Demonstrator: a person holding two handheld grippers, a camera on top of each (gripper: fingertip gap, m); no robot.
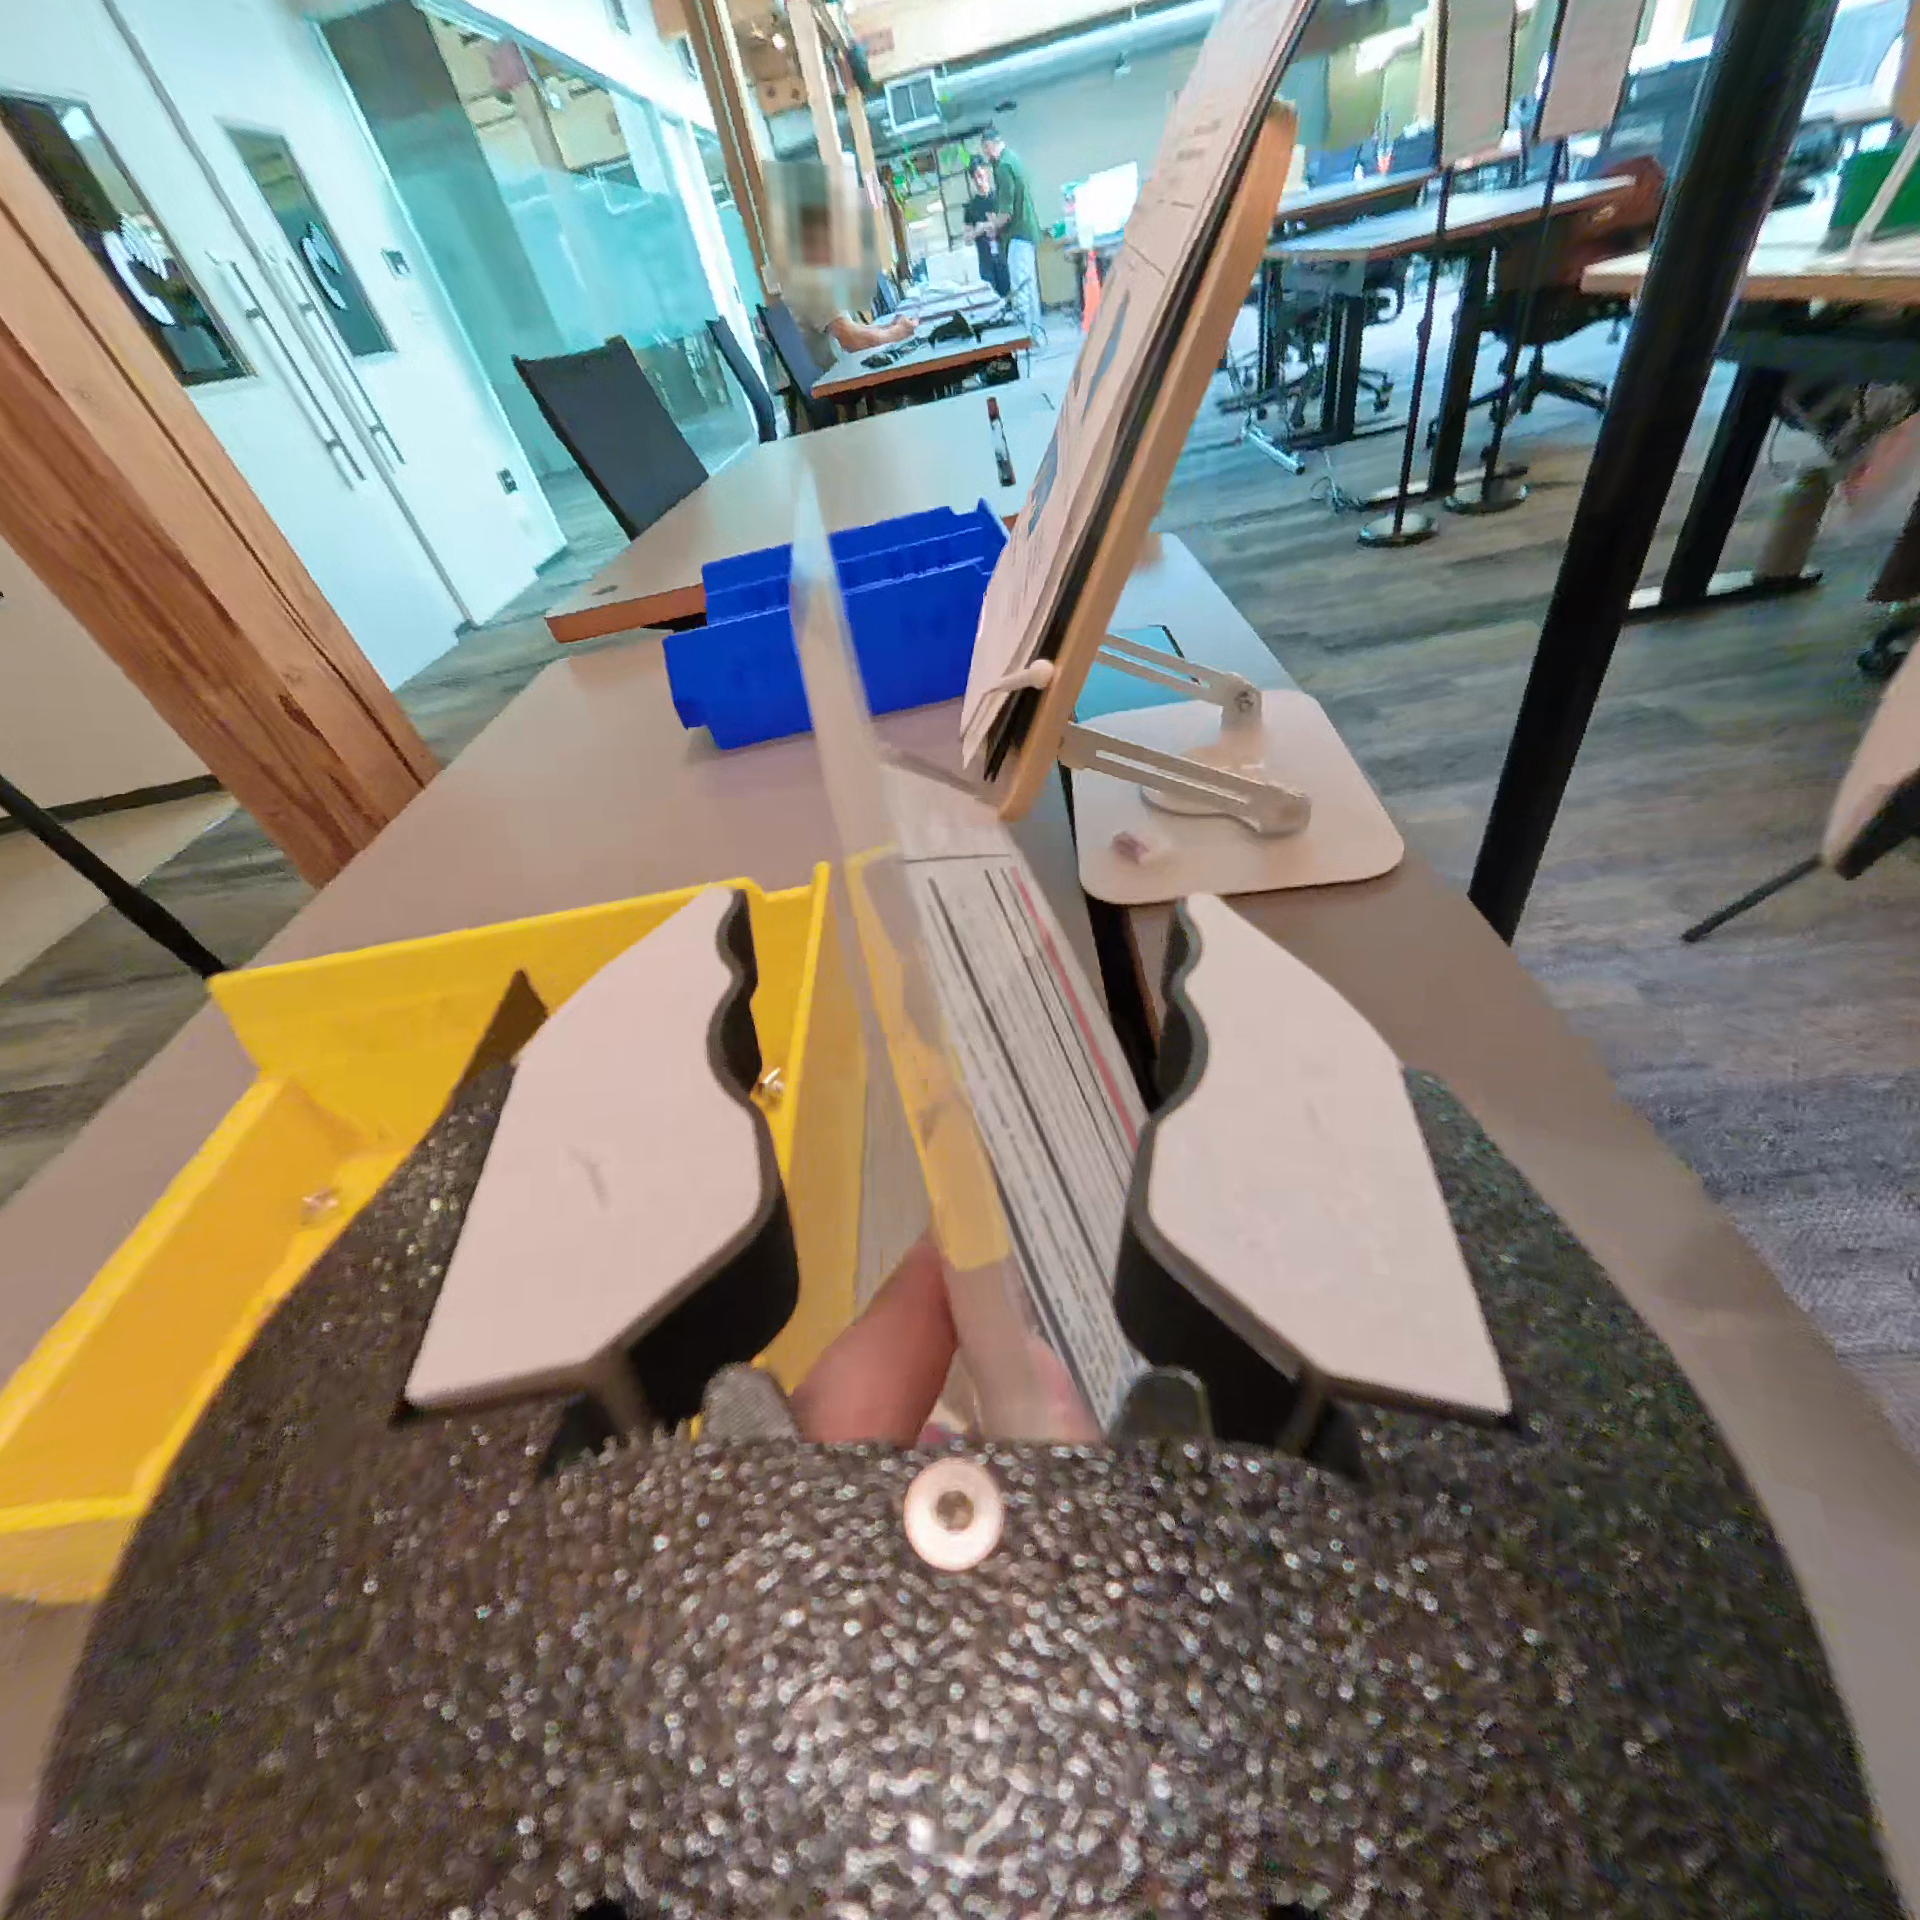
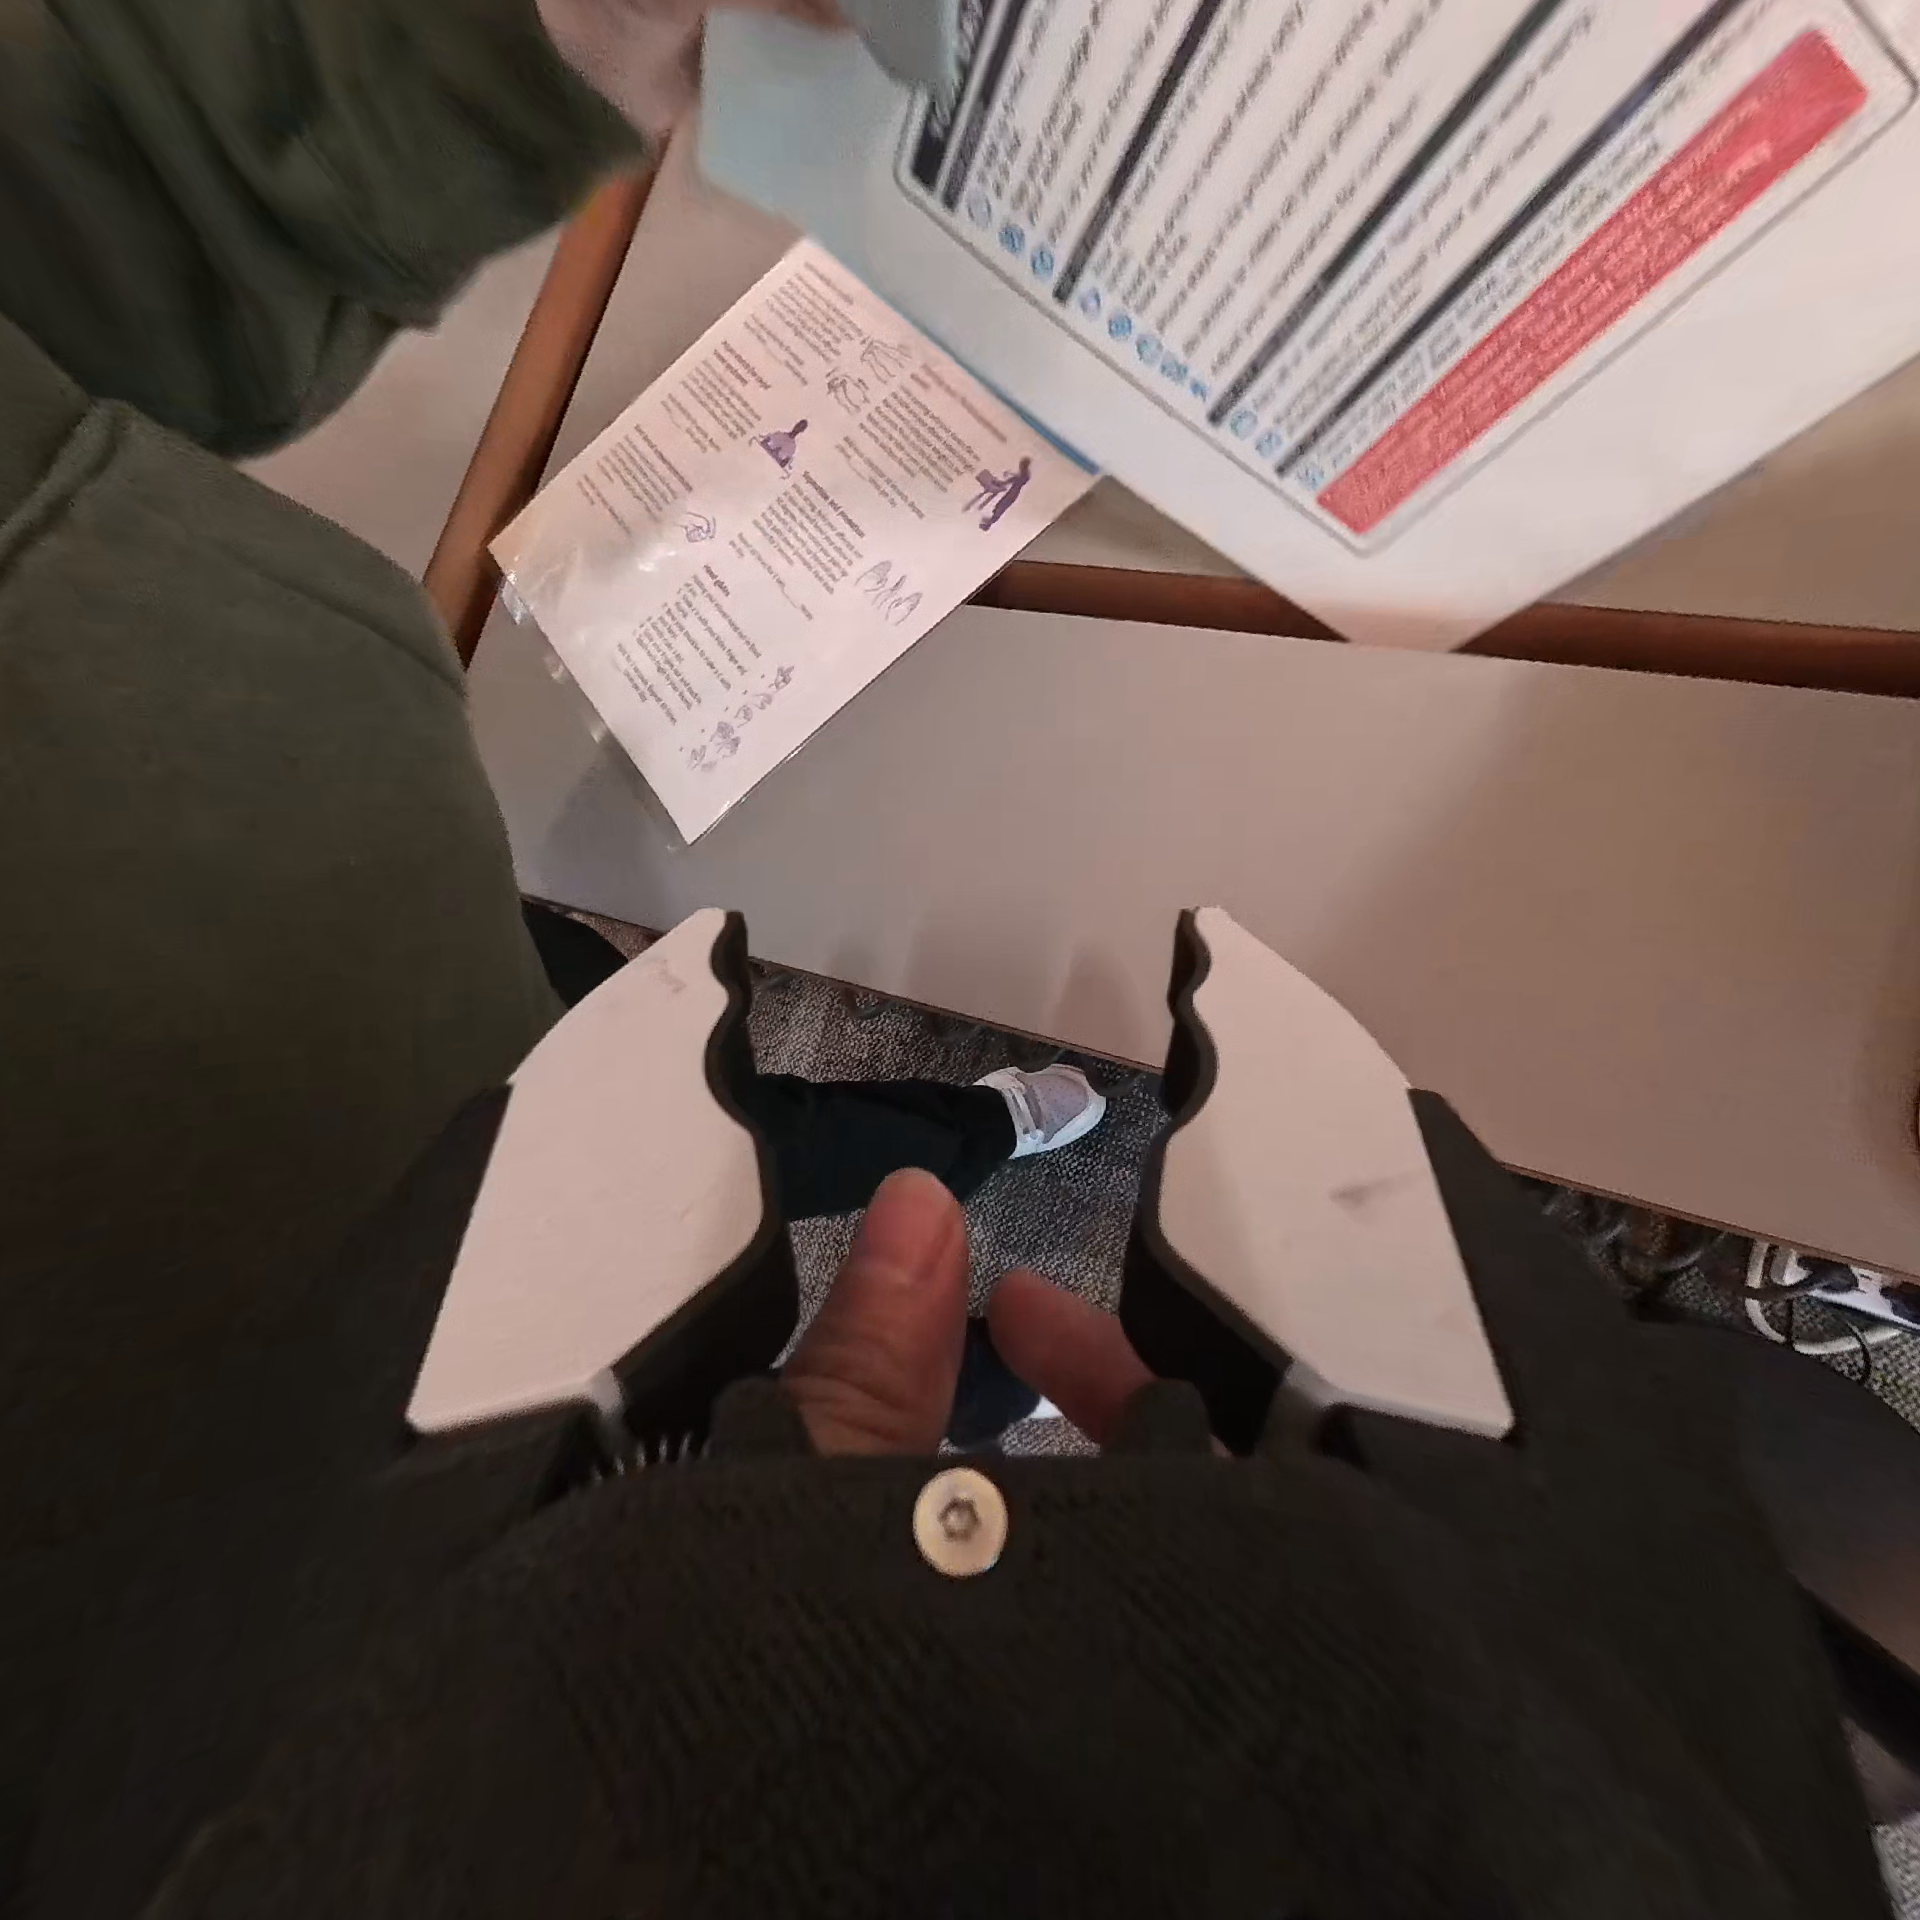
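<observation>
Slippage threatens the laminated sheet (image 1: 997, 1049) standing edge-on between the left gripper's (image 1: 961, 925) parted jaws, pinched only by fingers (image 1: 883, 1340) above the table's near edge, while the right gripper (image 2: 961, 935) gapes empty.

Left gripper (image 1: 961, 997), jaws apart, straddling an edge-on laminated sheet (image 1: 1023, 1091); yellow bin (image 1: 343, 1039) beneath left, blue bin (image 1: 894, 613) and tilted clipboard stand (image 1: 1122, 436) beyond on worktop (image 1: 582, 790).

Bright even indoor light, fisheye bending at edges, motion blur up close
</observation>
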